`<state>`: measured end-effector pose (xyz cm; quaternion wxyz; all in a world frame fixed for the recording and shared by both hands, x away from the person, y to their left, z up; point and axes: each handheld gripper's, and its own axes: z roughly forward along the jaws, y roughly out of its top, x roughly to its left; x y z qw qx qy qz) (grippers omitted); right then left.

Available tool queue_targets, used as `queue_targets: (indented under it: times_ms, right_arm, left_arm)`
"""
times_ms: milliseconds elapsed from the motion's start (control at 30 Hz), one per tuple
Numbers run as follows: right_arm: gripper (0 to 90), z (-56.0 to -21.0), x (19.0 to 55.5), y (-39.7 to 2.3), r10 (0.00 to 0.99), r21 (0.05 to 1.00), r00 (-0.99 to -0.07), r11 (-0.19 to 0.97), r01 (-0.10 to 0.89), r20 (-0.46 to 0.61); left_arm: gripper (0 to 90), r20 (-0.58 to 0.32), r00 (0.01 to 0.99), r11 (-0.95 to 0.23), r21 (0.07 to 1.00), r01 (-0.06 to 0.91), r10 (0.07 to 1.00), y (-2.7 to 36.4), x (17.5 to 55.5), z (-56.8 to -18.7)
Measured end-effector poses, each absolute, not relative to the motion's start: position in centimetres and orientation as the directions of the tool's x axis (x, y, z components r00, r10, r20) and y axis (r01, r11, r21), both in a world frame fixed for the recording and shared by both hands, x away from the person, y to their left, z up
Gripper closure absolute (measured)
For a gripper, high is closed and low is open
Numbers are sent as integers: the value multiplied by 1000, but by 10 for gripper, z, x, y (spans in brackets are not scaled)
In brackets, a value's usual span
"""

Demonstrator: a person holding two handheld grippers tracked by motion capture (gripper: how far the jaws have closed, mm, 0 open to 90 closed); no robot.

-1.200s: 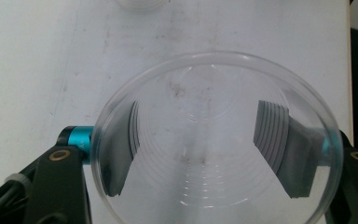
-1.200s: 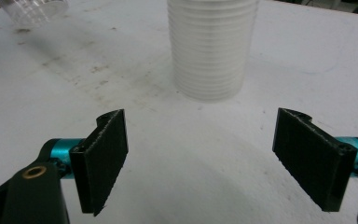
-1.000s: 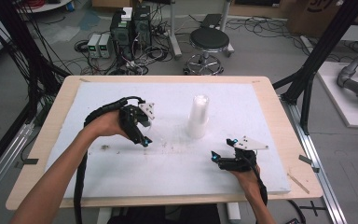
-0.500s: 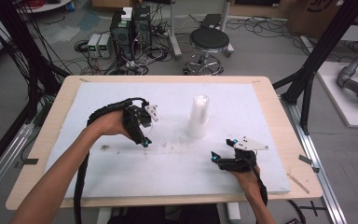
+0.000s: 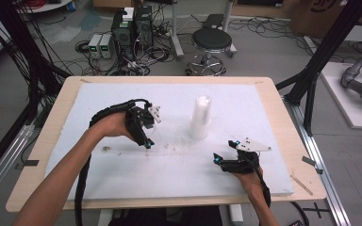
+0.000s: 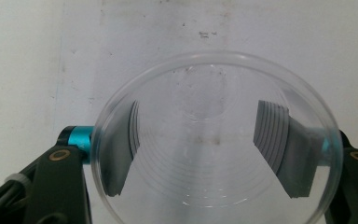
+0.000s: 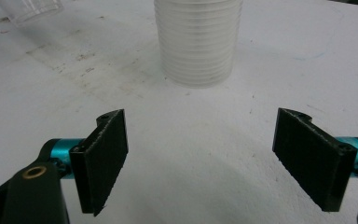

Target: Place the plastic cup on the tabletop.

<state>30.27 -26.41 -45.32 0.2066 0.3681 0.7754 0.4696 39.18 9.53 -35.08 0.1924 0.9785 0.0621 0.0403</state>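
Observation:
A clear plastic cup [image 6: 214,154] sits between the grey pads of my left gripper [image 6: 200,112], which is shut on its sides; the cup's open mouth faces the camera. In the high view the left gripper [image 5: 146,141] points down over the left middle of the white board. A stack of clear cups [image 5: 201,117] stands upright at the board's centre. My right gripper [image 5: 225,151] rests low at the front right, open and with nothing in it. In its own view the right gripper [image 7: 200,116] faces the stack of cups [image 7: 198,42], which stands well beyond its tips.
The white foam board [image 5: 122,188] lies on a wooden table [image 5: 287,141] with scuff marks near the middle. Another clear cup's base [image 7: 30,9] shows at the top left of the right gripper view. A stool [image 5: 211,42], computer boxes [image 5: 132,26] and black frame posts stand behind the table.

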Motion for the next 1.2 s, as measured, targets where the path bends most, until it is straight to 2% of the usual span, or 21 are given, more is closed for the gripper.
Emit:
queue_targets:
  times_ms: [567, 900, 1200]
  right_arm:
    - [178, -453, 303, -264, 766, 878, -643, 288, 382, 29]
    - [177, -453, 303, -264, 763, 879, -645, 288, 381, 30]
    - [178, -453, 303, -265, 764, 880, -645, 287, 379, 29]
  left_arm:
    - [308, 41, 991, -929, 356, 105, 127, 72, 397, -363]
    - [309, 26, 992, -946, 304, 111, 125, 65, 397, -374]
    - [310, 12, 992, -942, 315, 112, 123, 58, 398, -381]
